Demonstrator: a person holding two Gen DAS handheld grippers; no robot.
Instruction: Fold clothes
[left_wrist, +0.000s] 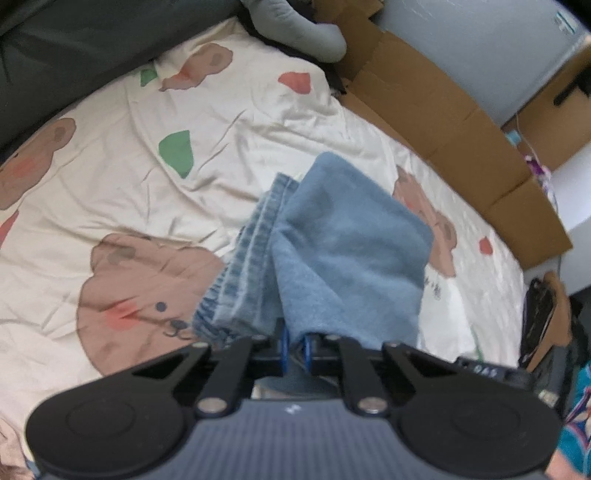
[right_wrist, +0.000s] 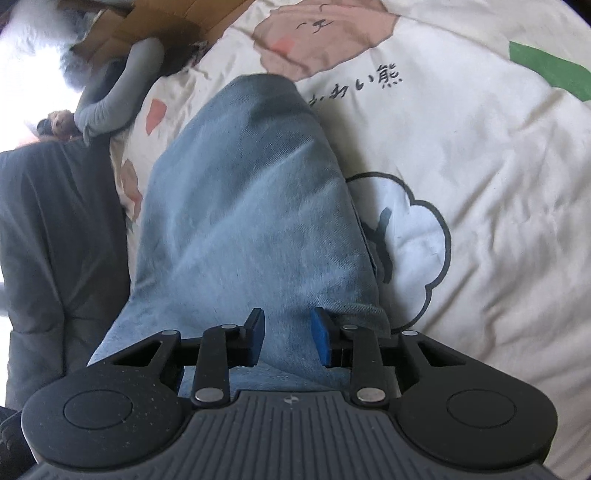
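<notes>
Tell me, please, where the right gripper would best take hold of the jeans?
Probably the thick folded edge of the jeans already between the right gripper pads, approached from above along the leg: it is bunched there, while further out the denim lies flat on the bedsheet.

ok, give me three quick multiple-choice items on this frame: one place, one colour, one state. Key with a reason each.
1. The jeans lie on:
A. a printed bedsheet
B. a wooden floor
C. a glass table

2. The jeans are:
A. black
B. light blue
C. red

3. The left gripper is:
A. wide open over the sheet
B. shut on the jeans
C. out of view

Key: A, bear-print sheet lies under the denim; B, faded blue denim in both views; B, its blue pads pinch the cloth.
</notes>
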